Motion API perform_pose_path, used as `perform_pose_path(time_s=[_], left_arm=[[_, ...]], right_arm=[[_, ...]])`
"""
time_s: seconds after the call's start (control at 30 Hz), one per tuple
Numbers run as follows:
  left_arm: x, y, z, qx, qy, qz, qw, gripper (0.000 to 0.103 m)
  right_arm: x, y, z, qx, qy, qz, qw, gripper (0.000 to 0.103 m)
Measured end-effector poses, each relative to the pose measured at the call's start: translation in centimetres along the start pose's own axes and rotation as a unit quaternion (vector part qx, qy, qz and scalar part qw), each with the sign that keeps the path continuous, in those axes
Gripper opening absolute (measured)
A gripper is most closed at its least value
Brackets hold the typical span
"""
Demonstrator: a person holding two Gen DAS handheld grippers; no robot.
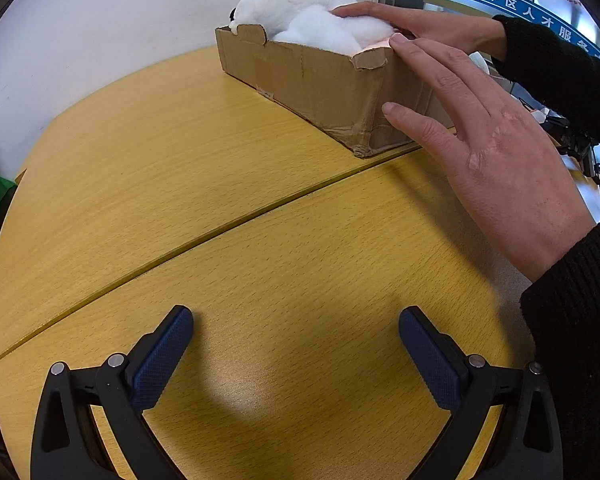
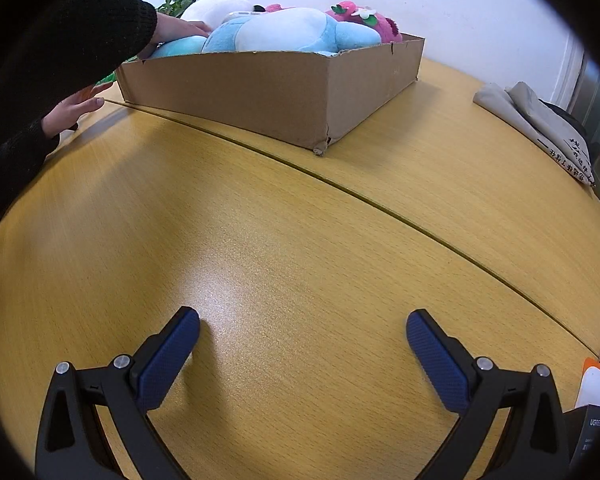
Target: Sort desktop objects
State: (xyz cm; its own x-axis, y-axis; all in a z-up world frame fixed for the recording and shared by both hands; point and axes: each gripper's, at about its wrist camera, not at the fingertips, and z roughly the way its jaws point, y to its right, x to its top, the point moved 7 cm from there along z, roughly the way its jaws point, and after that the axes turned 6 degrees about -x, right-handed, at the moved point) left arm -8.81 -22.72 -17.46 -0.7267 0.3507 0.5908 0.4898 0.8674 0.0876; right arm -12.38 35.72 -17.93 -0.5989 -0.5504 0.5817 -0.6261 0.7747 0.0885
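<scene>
My left gripper (image 1: pixel 296 324) is spread wide with nothing between its blue pads (image 1: pixel 162 360), low over the bare table (image 1: pixel 180 184); my right gripper (image 2: pixel 303 328) is just as wide apart and empty, its pads (image 2: pixel 168 360) over the same yellow wood

I take the box (image 1: pixel 320 80) as my landmark. It sits on the table beyond both grippers, just past the seam (image 1: pixel 204 236) that crosses the tabletop. From the left wrist I see a white plush (image 1: pixel 300 4) filling the box and rising above its rim. A bare hand (image 1: pixel 492 148) lies flat against the near end of the box, fingers on the cardboard, and a second hand (image 1: pixel 416 20) reaches over the far rim and rests on the white plush. Both come out of black knit sleeves (image 1: pixel 576 340)

From the right wrist the box (image 2: pixel 268 96) shows more inside it: a blue plush (image 2: pixel 284 32) at the front, a pink plush (image 2: pixel 364 16) behind it toward the far end, the white one (image 2: pixel 216 6) at the left end. A hand (image 2: pixel 180 28) rests on top there, and another (image 2: pixel 76 108) sits beside the box's left corner. Right of the box, well apart from it, a folded grey cloth bag (image 2: pixel 540 128) lies at the table's edge
</scene>
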Motion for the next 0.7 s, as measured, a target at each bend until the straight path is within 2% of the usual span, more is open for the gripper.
perform_pose_path(time_s=[0.7], left_arm=[[0.03, 0.02, 0.06, 0.0, 0.0, 0.0, 1.0, 0.103]], right_arm=[[0.06, -0.2, 0.07, 0.0, 0.001, 0.0, 1.0, 0.103]])
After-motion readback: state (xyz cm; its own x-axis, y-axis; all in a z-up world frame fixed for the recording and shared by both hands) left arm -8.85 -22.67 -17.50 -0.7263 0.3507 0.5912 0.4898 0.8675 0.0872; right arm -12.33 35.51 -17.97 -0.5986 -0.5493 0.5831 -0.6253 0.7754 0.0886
